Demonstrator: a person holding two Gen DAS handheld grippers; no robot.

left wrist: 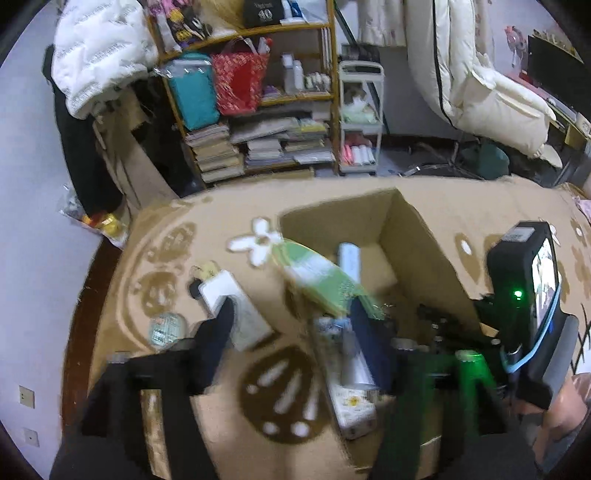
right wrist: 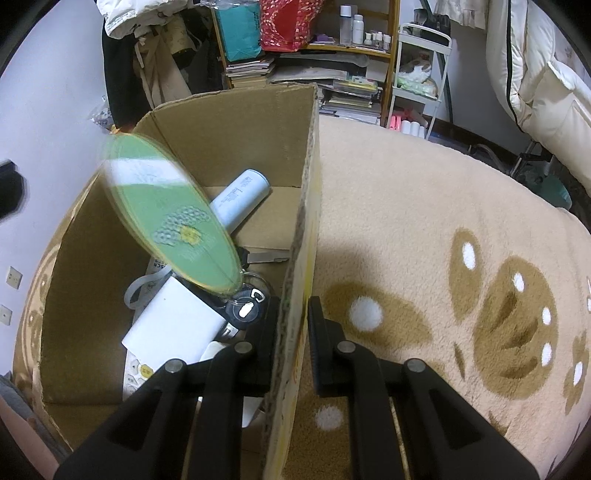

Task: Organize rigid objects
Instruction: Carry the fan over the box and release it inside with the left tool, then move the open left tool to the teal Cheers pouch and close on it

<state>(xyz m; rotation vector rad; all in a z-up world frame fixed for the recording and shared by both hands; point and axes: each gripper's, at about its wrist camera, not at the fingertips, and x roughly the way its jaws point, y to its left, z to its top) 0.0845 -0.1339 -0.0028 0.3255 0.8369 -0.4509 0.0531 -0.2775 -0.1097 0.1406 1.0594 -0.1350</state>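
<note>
My right tongs (right wrist: 291, 325) pinch the box (right wrist: 236, 122) wall; left tongs (left wrist: 291, 325) spread, fan (left wrist: 317, 277) mid-frame looks light, stiff; grab its handle.

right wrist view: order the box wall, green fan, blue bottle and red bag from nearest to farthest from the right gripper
1. Cardboard box wall: between the fingers of the right gripper.
2. Green fan: up and left, blurred, over the box.
3. Pale blue bottle: lying at the box's far end, behind the fan.
4. Red bag: on the shelf beyond the box.
</note>
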